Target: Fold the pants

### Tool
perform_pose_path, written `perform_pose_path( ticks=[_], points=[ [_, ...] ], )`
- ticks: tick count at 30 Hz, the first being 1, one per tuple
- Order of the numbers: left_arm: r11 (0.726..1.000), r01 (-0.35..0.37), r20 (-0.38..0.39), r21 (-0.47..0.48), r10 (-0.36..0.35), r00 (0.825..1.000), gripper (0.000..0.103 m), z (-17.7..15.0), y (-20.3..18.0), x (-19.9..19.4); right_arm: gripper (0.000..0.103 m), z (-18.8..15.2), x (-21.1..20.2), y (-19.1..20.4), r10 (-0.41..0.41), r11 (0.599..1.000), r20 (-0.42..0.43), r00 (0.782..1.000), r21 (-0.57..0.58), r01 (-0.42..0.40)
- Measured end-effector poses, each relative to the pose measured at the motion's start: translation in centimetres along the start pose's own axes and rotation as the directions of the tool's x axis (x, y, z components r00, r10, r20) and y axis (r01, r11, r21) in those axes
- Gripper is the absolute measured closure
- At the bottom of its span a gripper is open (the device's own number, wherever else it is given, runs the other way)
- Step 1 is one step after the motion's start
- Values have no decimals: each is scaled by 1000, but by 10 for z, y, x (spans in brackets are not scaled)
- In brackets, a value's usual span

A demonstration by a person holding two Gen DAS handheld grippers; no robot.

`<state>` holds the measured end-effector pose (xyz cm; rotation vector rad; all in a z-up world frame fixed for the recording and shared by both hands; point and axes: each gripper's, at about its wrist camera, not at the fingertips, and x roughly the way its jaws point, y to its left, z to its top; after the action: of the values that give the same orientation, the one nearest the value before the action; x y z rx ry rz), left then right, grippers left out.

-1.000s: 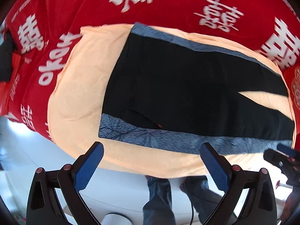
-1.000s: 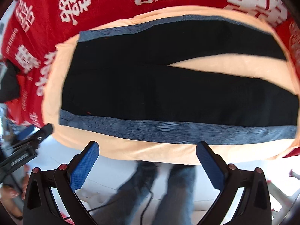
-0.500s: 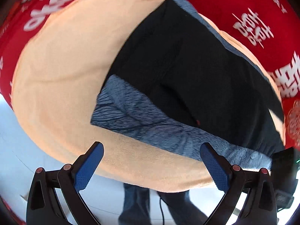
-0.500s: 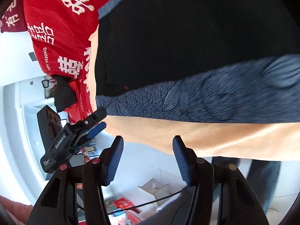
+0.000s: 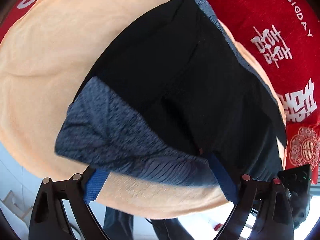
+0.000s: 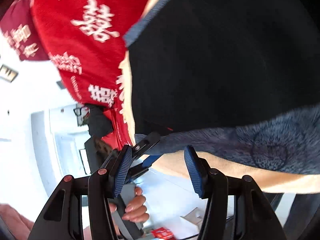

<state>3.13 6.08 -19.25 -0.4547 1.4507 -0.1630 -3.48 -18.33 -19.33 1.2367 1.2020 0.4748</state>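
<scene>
Our left hand-held gripper [image 5: 160, 177] is closing, its blue fingers straddling the grey side stripe at the pants' [image 5: 180, 76] near waist corner, not yet pinching. Our right hand-held gripper [image 6: 158, 172] stands half open just off the same stripe. The pants lie flat on a peach towel [image 5: 40, 60].

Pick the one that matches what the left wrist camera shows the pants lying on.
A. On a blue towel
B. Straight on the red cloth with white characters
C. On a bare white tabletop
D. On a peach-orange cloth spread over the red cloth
D: the black pants with the grey-blue side stripe lie on the peach-orange cloth, and the red cloth with white characters shows beyond its edge.
</scene>
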Motion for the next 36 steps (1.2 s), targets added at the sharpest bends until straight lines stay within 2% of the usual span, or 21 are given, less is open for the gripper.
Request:
perform_pose_path(
  ticks=[3, 4, 5, 6, 10, 14, 19, 23, 24, 25, 26, 27, 28, 29, 30, 33, 36],
  points=[
    [1000, -5, 14, 11, 5, 1000, 17, 2, -6, 0, 43, -7, -13, -11, -63, 998, -3, 998, -3, 63],
    [1000, -8, 13, 13, 8, 1000, 18, 3, -7, 0, 43, -11, -19, -21, -77, 997, 0, 997, 18, 77],
    [1000, -16, 16, 19, 16, 1000, 24, 2, -8, 1, 43, -14, -25, -35, -86, 995, 5, 996, 51, 86],
    [999, -27, 18, 28, 26, 999, 25, 2, -9, 0, 43, -19, -32, -47, -88, 992, 13, 996, 86, 87],
    [998, -30, 10, 49, 30, 1000, 29, 1, -8, -3, 43, -29, -50, -73, -119, 983, 62, 991, 149, 109],
    [994, -50, 4, 92, 50, 999, 29, -1, -10, -3, 43, -27, -69, -92, -114, 975, 146, 983, 205, 83],
    [988, -75, 7, 133, 75, 997, 29, -2, -15, -1, 43, -32, -76, -100, -71, 968, 200, 977, 250, 20],
    [989, -84, 4, 121, 84, 996, 29, -1, -15, -3, 51, -14, -74, -92, 30, 967, 271, 962, 236, -97],
    [990, -78, 3, 117, 79, 997, 29, -1, -14, -4, 52, -9, -72, -88, 8, 968, 263, 965, 240, -73],
    [991, -76, 1, 112, 77, 997, 33, -1, -14, -4, 59, -6, -69, -87, -14, 968, 243, 970, 247, -48],
    [991, -84, 1, 106, 85, 996, 40, 0, -11, -5, 63, -6, -64, -88, -23, 965, 225, 974, 261, -38],
    [992, -80, -4, 97, 81, 997, 43, 1, -9, -6, 70, -7, -62, -91, -30, 960, 215, 976, 279, -32],
    [995, -61, -6, 84, 62, 998, 47, 2, -6, -8, 82, -11, -62, -96, -47, 952, 208, 977, 304, -19],
    [997, -29, -14, 67, 30, 999, 61, 4, -3, -9, 92, -14, -62, -98, -63, 946, 208, 976, 323, -7],
    [998, -4, -24, 56, 5, 1000, 70, 6, -1, -9, 99, -16, -65, -99, -71, 941, 216, 974, 339, -7],
    [999, 30, -36, 31, -28, 999, 80, 12, 0, -12, 99, -11, -82, -86, -79, 949, 255, 964, 317, -6],
    [998, 22, -13, 61, -21, 1000, 80, 16, -13, -30, 99, 8, -96, -43, -90, 980, 246, 965, 196, 41]
  ],
)
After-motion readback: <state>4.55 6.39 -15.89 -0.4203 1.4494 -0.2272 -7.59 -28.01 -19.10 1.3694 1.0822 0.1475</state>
